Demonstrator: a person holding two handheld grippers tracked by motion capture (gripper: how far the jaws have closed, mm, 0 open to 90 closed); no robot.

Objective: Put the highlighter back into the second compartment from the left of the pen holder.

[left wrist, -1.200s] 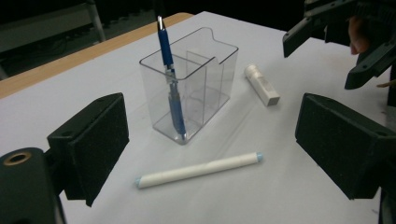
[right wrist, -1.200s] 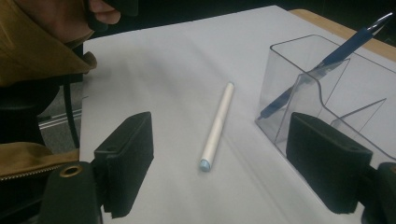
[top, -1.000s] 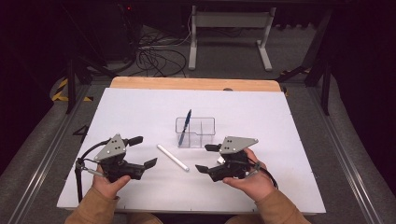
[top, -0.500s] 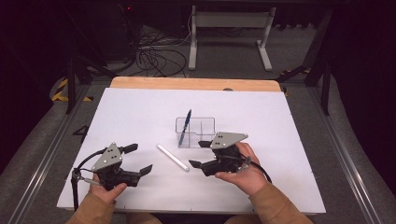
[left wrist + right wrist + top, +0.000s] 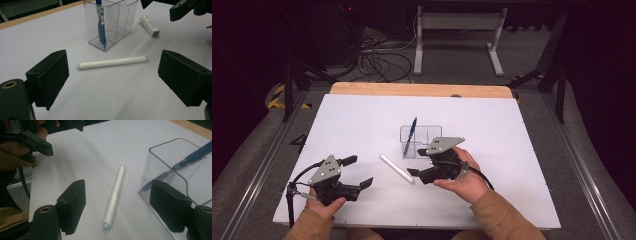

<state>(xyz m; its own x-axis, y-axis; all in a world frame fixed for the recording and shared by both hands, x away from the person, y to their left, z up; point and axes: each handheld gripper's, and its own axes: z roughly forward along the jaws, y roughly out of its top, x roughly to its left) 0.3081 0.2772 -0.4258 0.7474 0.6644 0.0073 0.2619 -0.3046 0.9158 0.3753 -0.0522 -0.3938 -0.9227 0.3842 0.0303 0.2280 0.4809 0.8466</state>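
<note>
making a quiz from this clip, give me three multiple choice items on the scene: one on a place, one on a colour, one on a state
1. Where is the blue pen?
A. standing in the clear holder
B. flat on the table
C. between the left tongs

2. What colour is the long stick lying on the table?
A. red
B. white
C. black

3. How do the right tongs stand?
A. shut on the stick
B. shut on the pen
C. open, nothing gripped

Key:
1 A, the left gripper view shows the pen upright inside the transparent box.
2 B, its body is white with pale blue ends in both gripper views.
3 C, the right gripper view shows the stick lying free on the table between the spread jaws, with neither pad touching it.
</note>
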